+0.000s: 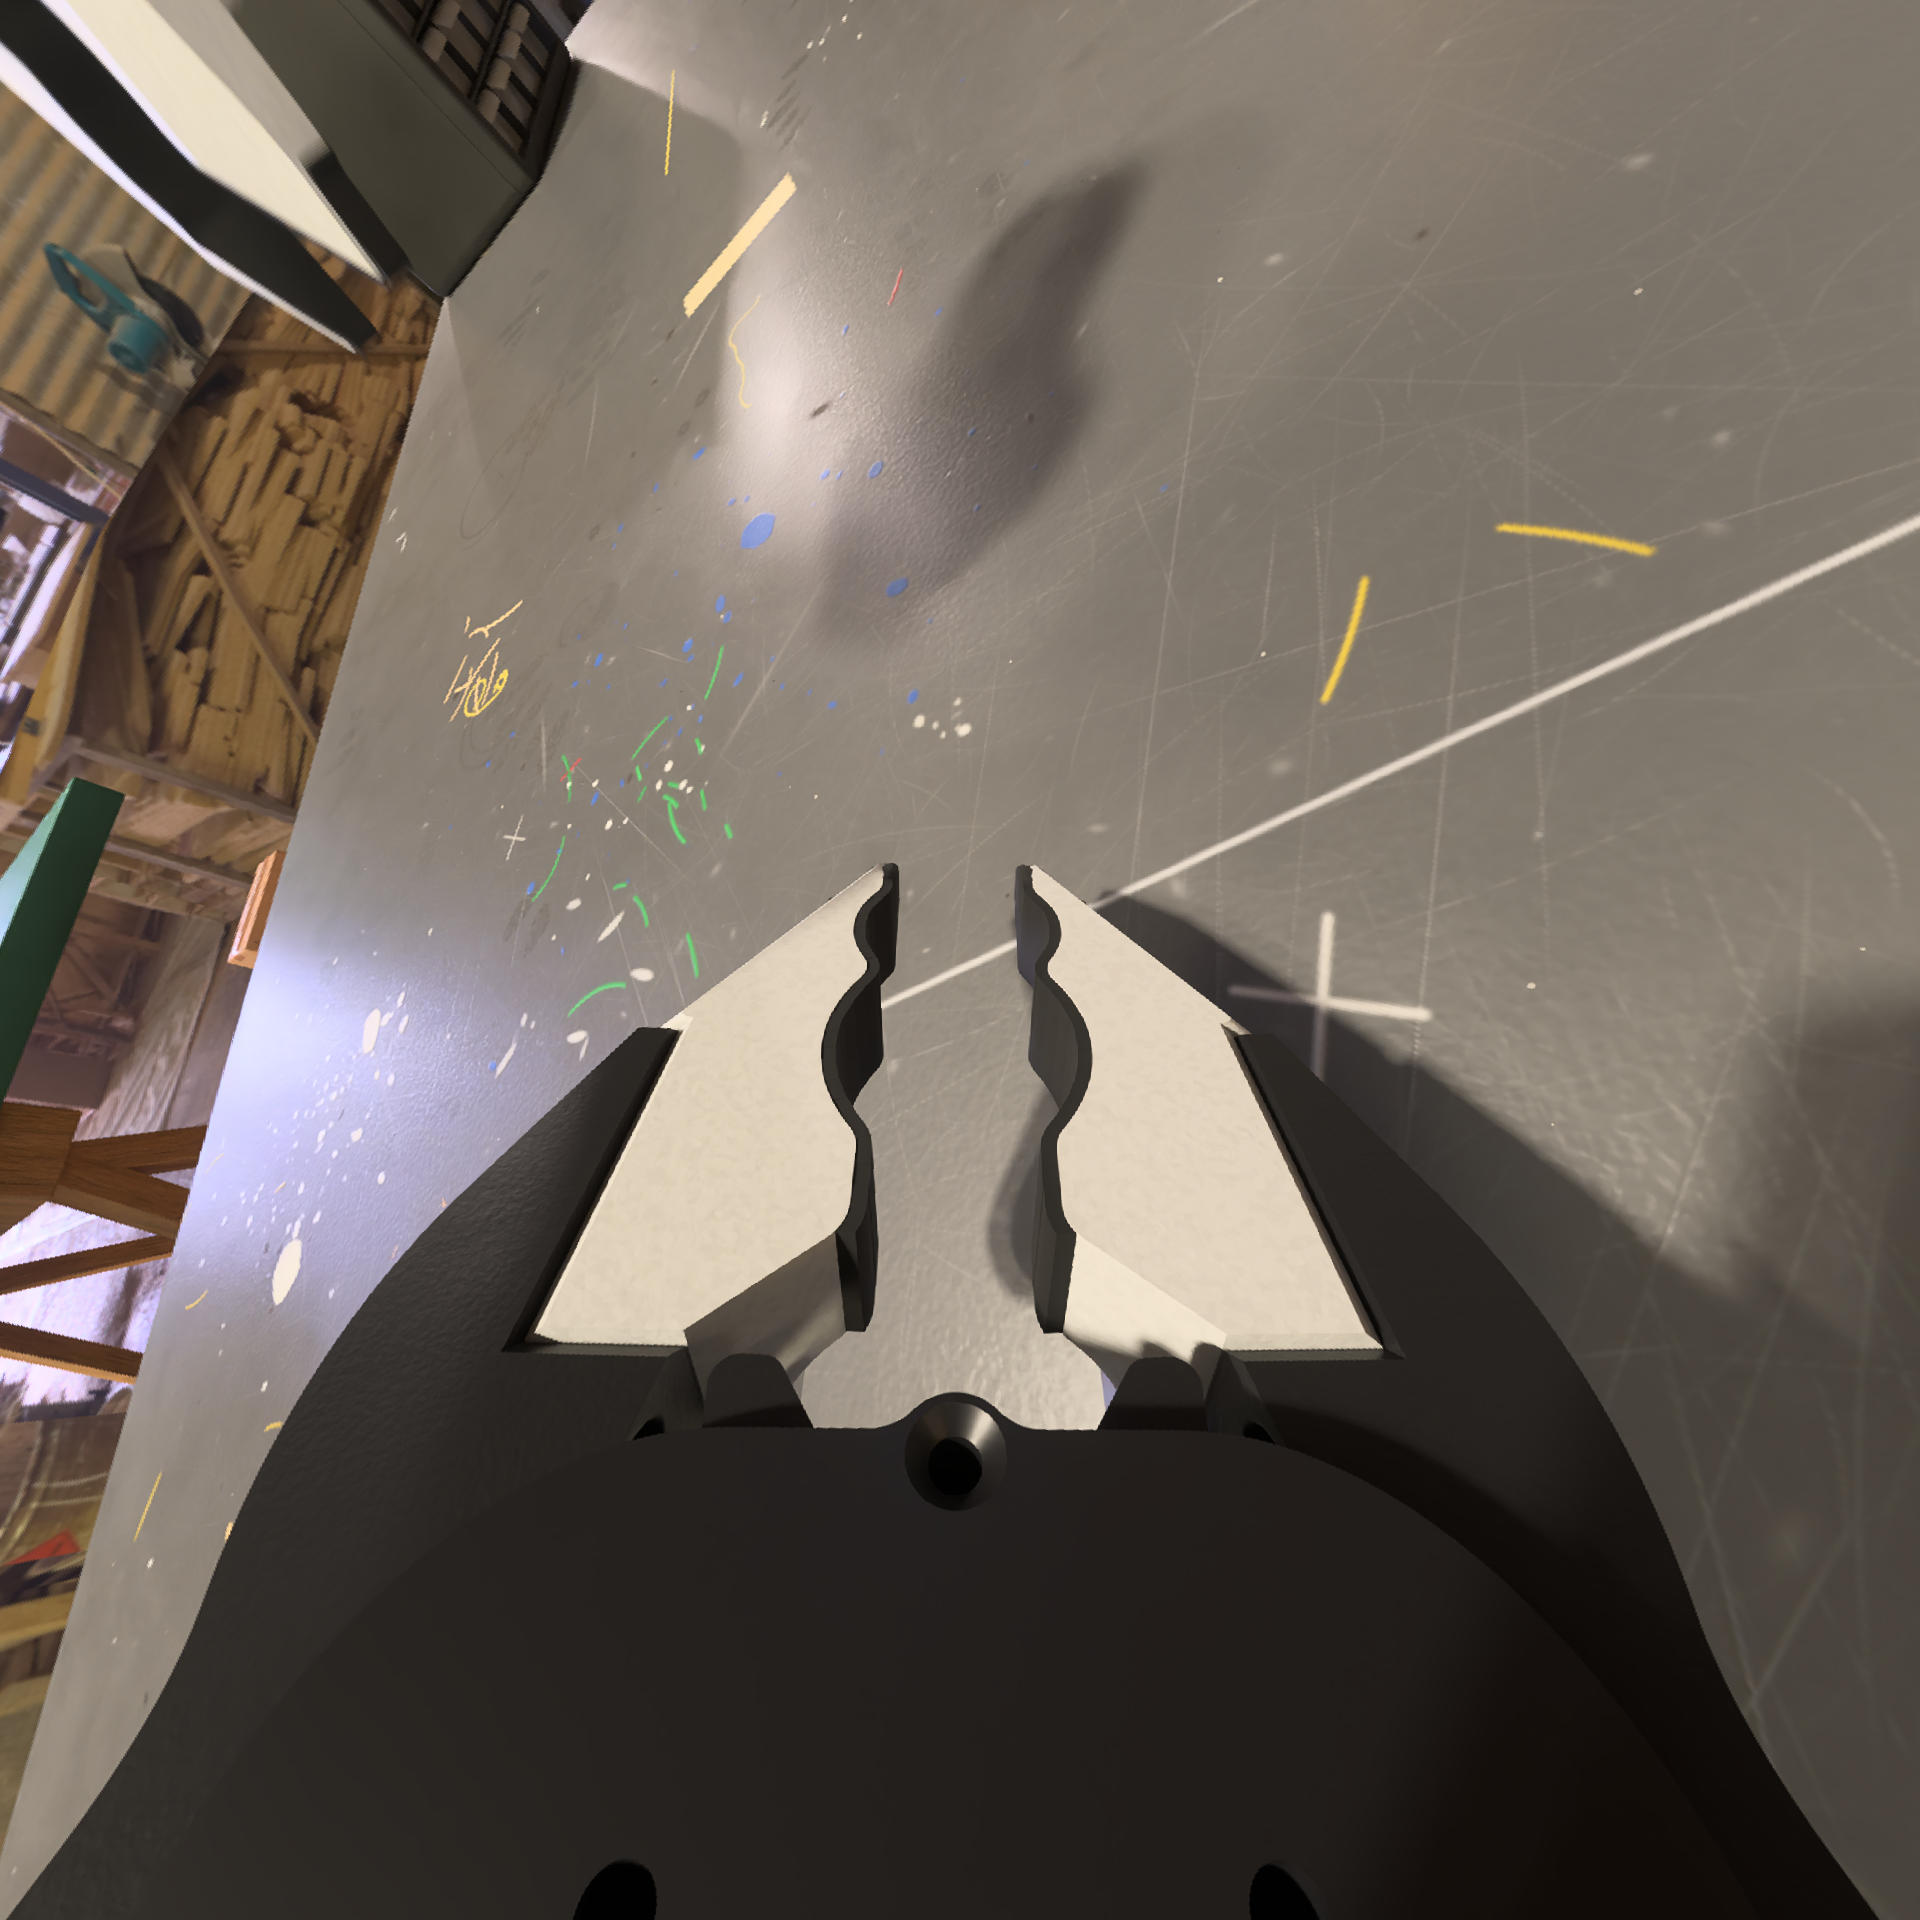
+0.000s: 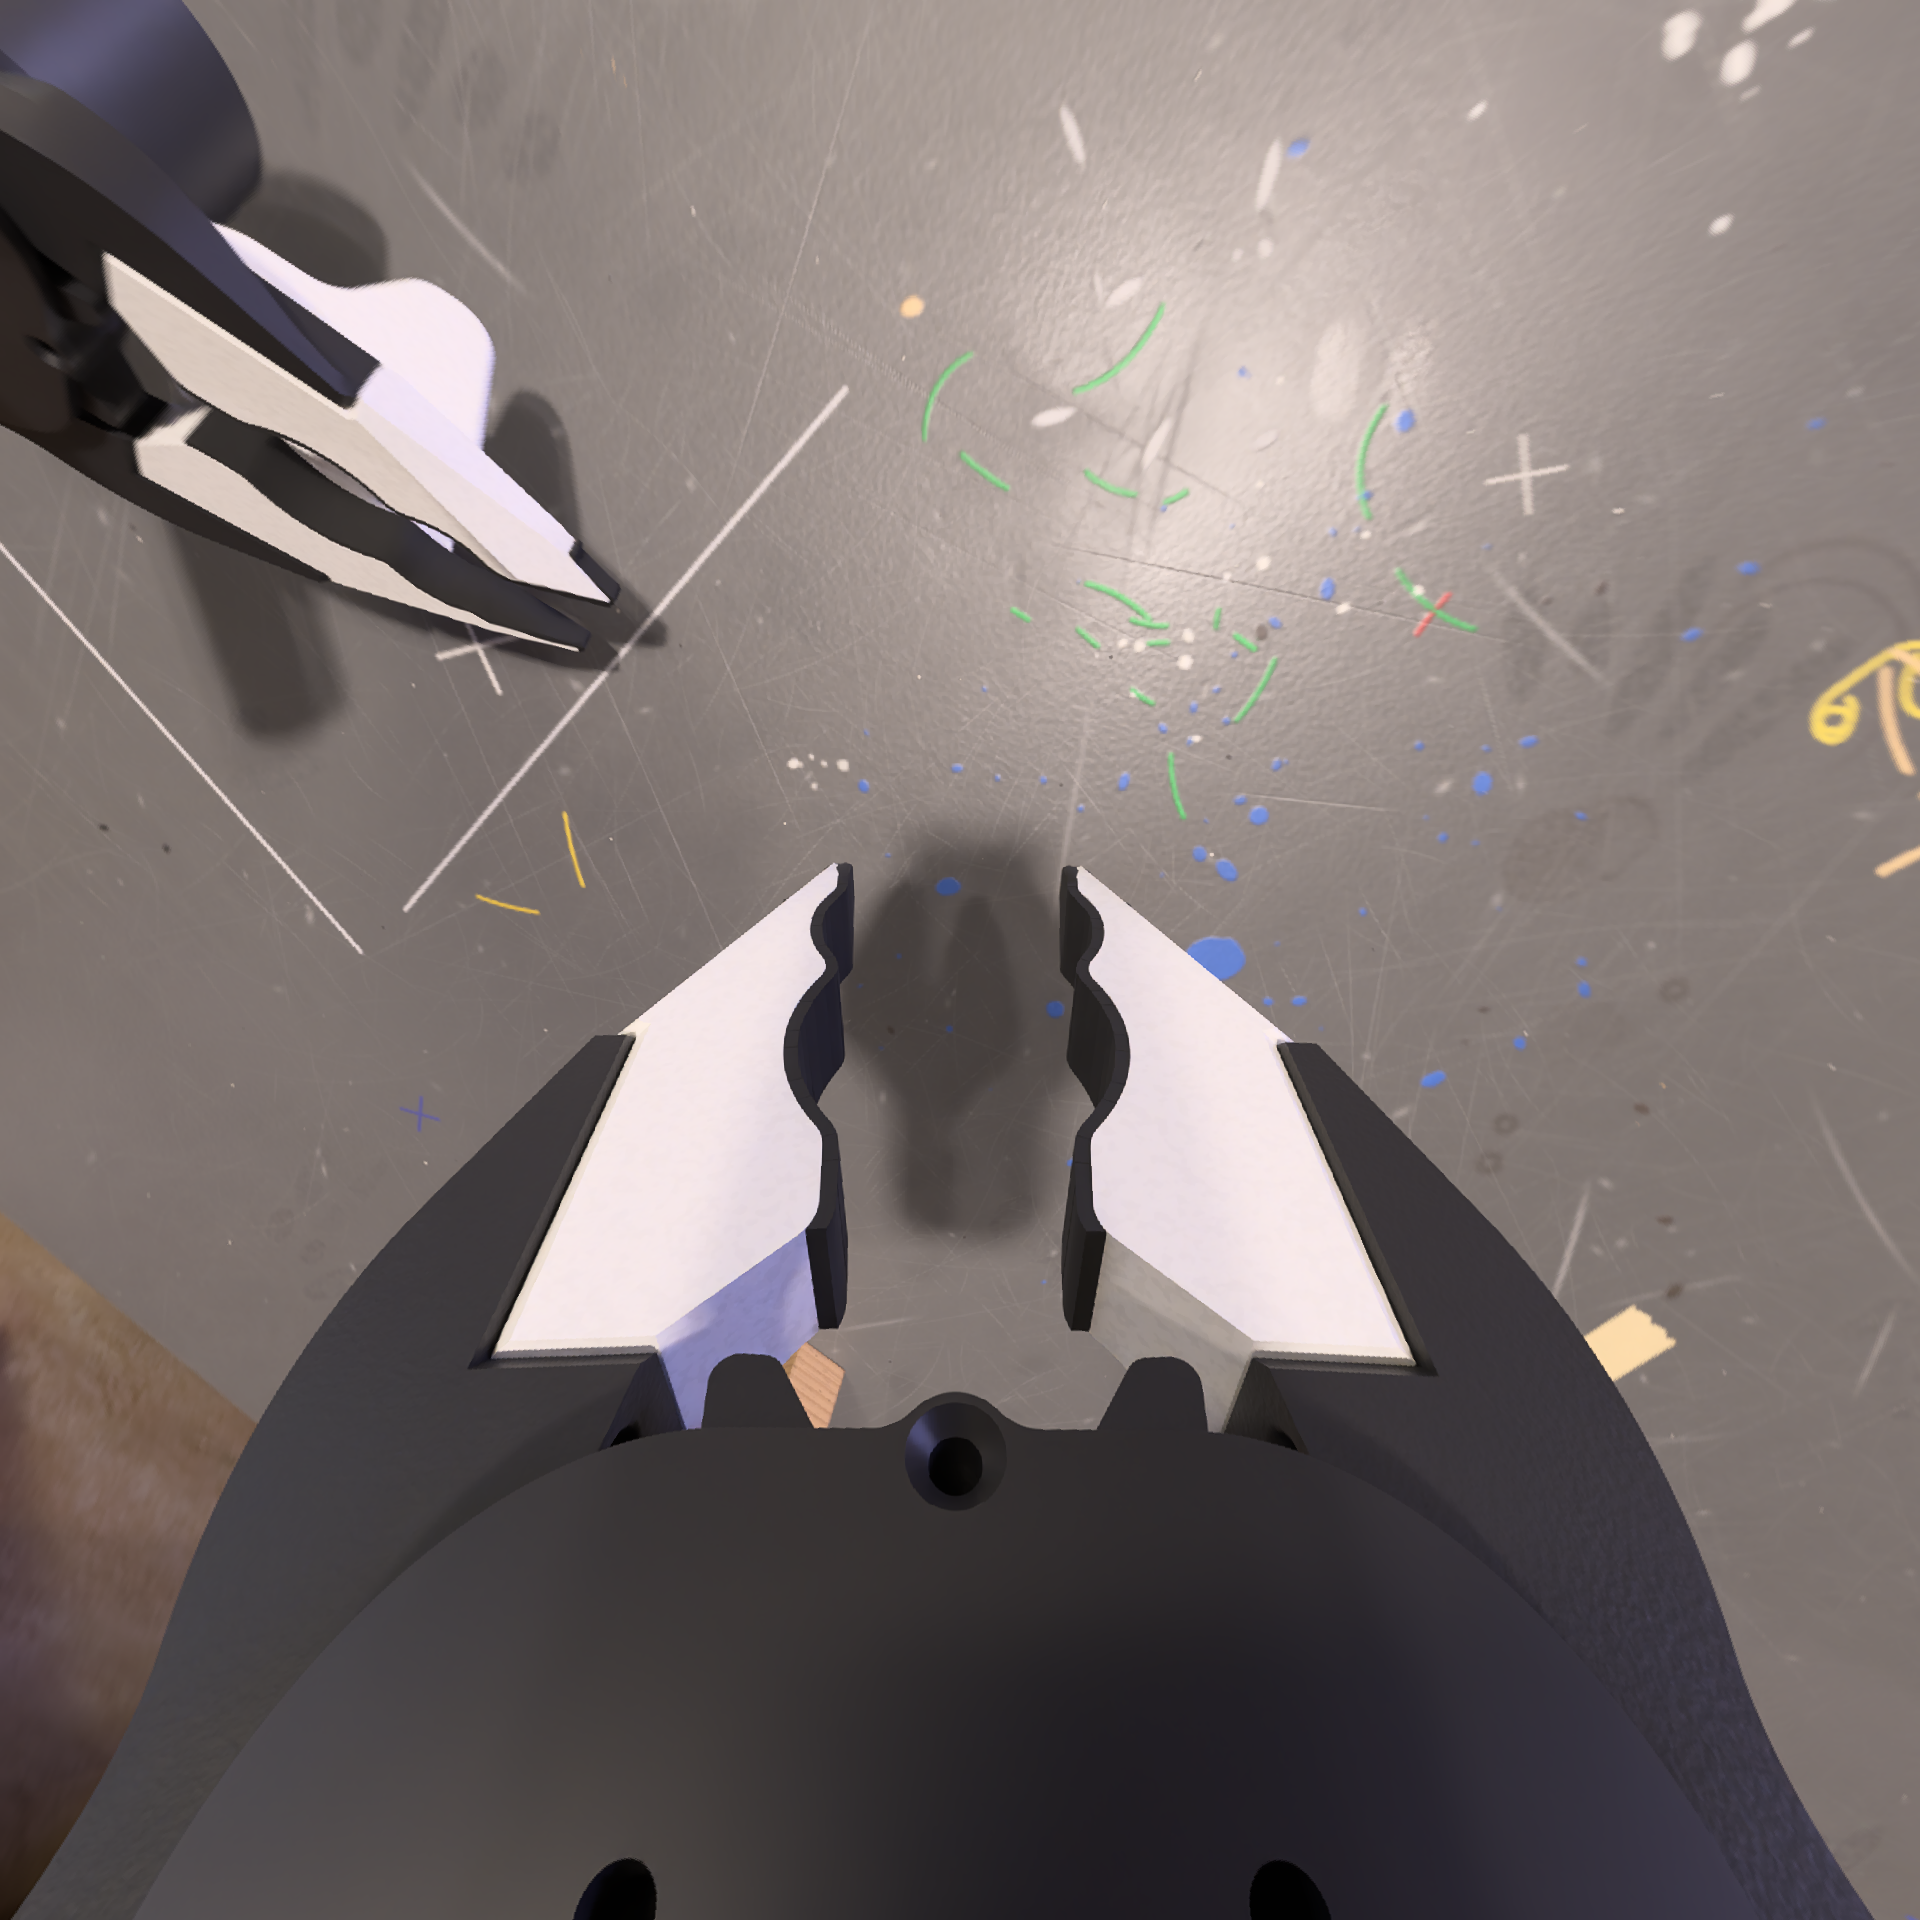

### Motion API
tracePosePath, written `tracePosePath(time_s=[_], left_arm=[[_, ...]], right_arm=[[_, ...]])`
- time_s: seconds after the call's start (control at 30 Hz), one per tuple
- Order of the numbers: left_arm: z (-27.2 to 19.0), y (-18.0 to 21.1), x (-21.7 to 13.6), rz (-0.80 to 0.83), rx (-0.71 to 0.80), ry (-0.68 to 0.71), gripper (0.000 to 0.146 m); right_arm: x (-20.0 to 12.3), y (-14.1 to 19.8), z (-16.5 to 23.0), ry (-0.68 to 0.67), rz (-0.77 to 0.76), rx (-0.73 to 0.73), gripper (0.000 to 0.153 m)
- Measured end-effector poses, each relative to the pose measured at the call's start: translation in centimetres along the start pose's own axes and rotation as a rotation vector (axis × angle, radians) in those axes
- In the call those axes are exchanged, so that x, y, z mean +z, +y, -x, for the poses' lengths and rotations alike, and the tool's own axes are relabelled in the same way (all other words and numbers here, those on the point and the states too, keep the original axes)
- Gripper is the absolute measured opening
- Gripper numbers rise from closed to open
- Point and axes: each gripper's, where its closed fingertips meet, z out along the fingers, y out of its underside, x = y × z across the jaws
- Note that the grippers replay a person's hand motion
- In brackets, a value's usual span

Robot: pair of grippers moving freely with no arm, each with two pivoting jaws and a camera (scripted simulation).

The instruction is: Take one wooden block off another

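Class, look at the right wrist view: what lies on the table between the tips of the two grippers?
Nothing solid. Between the right gripper and the left gripper the grey table shows only a white chalk line and small paint marks.

The tabletop [image 2: 727, 187] was grey, scratched with white lines and flecked with blue, green, white and yellow paint. Each claw, left [image 1: 956, 894] and right [image 2: 956, 894], had a black body, white fingers and dark pads. A tan wooden sliver [image 2: 816, 1387] showed between the right claw's fingers.
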Motion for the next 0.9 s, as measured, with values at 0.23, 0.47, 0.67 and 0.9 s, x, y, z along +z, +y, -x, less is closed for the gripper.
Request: tracePosePath(time_s=[0.23,0.47,0.67,0.9], left_arm=[[0.0,-0.1,0.0,-0.005,0.0,-0.003,0.022],[-0.1,-0.1,0.0,-0.006,0.004,0.008,0.023],[-0.2,-0.1,0.0,-0.005,0.004,0.016,0.023],[-0.2,-0.1,-0.1,-0.004,0.004,0.011,0.022]], right_arm=[[-5.2,8.8,3.3,0.172,0.001,0.107,0.044],[-5.0,24.1,8.3,0.194,0.19,0.402,0.049],[-3.6,28.1,9.2,0.204,0.123,0.627,0.051],[-2.7,27.1,9.0,0.131,-0.007,0.642,0.031]])
